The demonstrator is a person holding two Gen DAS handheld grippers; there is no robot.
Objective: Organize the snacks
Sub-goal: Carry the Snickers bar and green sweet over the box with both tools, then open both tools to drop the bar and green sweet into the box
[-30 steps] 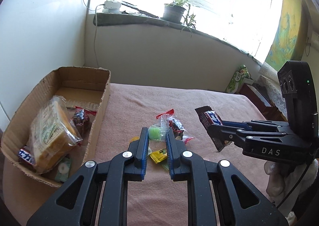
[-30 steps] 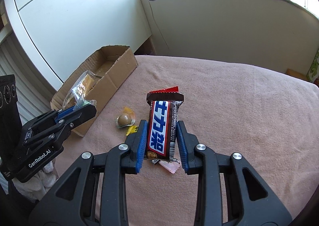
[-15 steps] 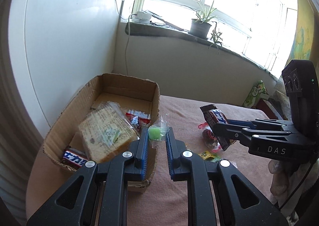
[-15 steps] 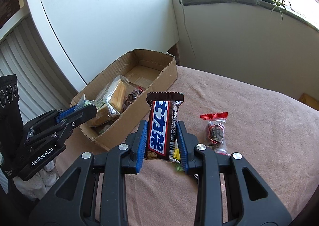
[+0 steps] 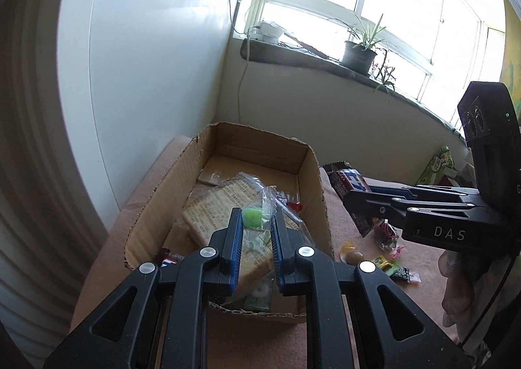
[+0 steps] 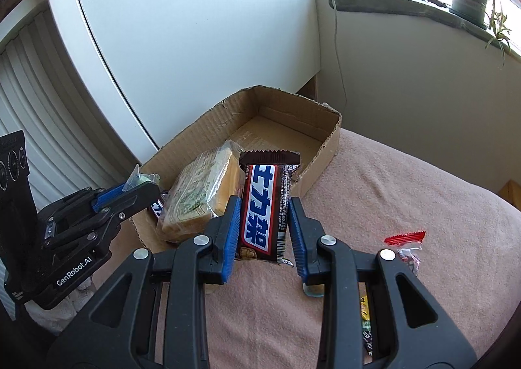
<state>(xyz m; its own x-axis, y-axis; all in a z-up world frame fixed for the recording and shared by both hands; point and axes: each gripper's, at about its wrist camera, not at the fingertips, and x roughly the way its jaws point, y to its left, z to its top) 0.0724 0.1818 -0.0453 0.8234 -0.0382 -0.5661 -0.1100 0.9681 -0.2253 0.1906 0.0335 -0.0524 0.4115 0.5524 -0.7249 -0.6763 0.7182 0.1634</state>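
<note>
Left tool (image 5: 256, 225) clamped on green candy (image 5: 252, 217), right tool (image 6: 263, 225) on chocolate bar (image 6: 263, 209); brand lettering only in right view.

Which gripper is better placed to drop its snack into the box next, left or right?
Left. The left gripper holds its green candy over the box; the right gripper holds its chocolate bar nearer the box's edge.

Bright daylight floods through the blown-out window (image 5: 358, 11), focus is sharp, and fisheye bending darkens the frame edges.

Rough corrugated cardboard box (image 6: 208, 128), glossy chocolate-bar wrapper (image 6: 262, 206) (plastic) — matt pink cloth (image 6: 407, 199)
</note>
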